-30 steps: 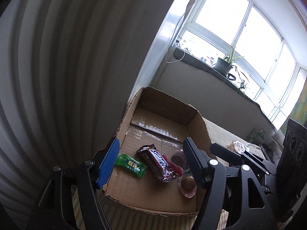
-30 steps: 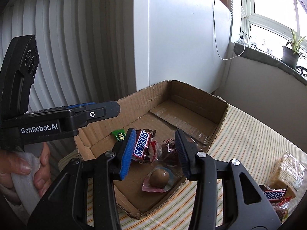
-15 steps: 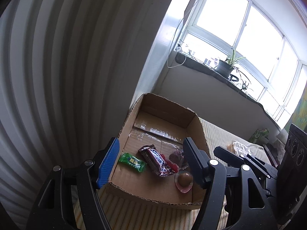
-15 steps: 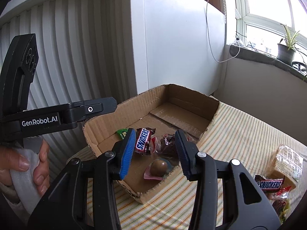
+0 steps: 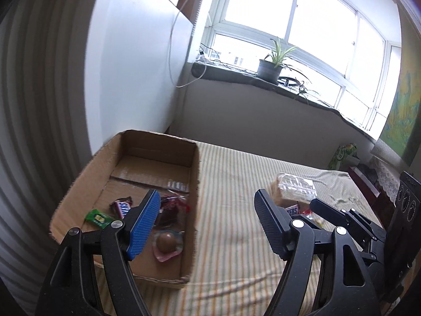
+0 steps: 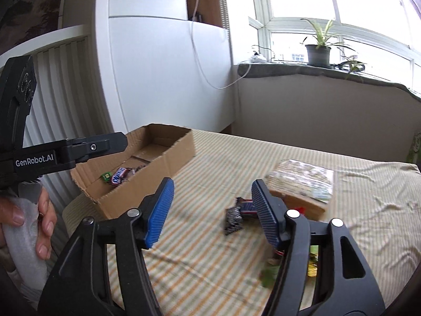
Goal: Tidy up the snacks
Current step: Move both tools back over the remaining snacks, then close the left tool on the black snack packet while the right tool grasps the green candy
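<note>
An open cardboard box (image 5: pixel 196 173) (image 6: pixel 168 166) sits at the left on a striped cloth. It holds a green candy (image 5: pixel 98 218), a Snickers bar (image 5: pixel 121 206) (image 6: pixel 118 176), a dark red wrapped snack (image 5: pixel 171 205) and a chocolate ball in a pink wrapper (image 5: pixel 165 245). My left gripper (image 5: pixel 208 226) is open and empty, over the box's right wall. My right gripper (image 6: pixel 211 210) is open and empty above the cloth, right of the box. A loose Snickers bar (image 6: pixel 238 210) lies just beyond its right finger. A clear-wrapped cracker pack (image 6: pixel 302 181) (image 5: pixel 293 187) lies further right.
More small wrapped snacks (image 6: pixel 271 276) lie partly hidden under my right gripper's right finger. A white wall stands behind the box. A windowsill with a potted plant (image 6: pixel 318 50) runs along the back. A green carton (image 5: pixel 342 155) stands at the far right.
Both grippers have swung right, away from the box interior. The right gripper now faces the loose snacks on the cloth. Both stay open and empty.
</note>
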`<state>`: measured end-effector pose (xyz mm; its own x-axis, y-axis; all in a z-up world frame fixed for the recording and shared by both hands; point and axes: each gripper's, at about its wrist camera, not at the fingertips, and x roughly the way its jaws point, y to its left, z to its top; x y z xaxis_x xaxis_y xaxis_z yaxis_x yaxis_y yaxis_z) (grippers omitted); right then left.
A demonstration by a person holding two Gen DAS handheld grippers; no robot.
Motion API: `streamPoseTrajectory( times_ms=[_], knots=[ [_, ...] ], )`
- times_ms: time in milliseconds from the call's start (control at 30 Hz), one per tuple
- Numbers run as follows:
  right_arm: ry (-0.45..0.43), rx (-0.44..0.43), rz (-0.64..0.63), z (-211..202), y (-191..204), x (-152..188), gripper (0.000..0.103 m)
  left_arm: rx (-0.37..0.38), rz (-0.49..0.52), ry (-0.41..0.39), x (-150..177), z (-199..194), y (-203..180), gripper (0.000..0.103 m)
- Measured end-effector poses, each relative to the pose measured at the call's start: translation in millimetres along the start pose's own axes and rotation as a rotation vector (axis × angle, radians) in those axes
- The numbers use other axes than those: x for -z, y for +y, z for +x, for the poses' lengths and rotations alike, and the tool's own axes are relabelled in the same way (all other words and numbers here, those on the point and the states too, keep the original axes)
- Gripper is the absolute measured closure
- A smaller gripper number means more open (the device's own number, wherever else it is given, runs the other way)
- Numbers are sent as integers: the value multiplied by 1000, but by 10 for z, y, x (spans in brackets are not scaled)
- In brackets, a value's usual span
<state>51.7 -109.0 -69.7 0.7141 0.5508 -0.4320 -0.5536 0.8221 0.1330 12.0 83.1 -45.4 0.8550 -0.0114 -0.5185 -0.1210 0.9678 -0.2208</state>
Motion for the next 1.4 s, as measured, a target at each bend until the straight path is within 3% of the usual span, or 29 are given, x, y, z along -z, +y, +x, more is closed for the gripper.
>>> streamPoseTrajectory(
  times_ms=[100,167,333,467,533,800,1200,1400],
  knots=[
    [-9,74,51,-220,-353,94,25,37,46,13,10,42,-310,29],
    [-19,117,96,-406,-601,153,11,63,79,19,22,36,-494,29],
    [-58,193,145,-765,-903,210,3,97,154,19,36,-25,-845,29],
    [-87,217,156,-936,-996,183,0,103,187,5,9,-91,-992,28],
    [-92,215,156,-966,-996,165,0,106,196,-9,-10,-124,-1037,22],
    [-34,200,138,-820,-923,255,0,111,209,-6,29,-94,-1094,22],
    [156,148,86,-305,-703,734,0,128,113,218,486,616,-838,22],
    [188,142,40,-185,-563,852,0,136,95,310,755,847,-763,22]
  ],
)
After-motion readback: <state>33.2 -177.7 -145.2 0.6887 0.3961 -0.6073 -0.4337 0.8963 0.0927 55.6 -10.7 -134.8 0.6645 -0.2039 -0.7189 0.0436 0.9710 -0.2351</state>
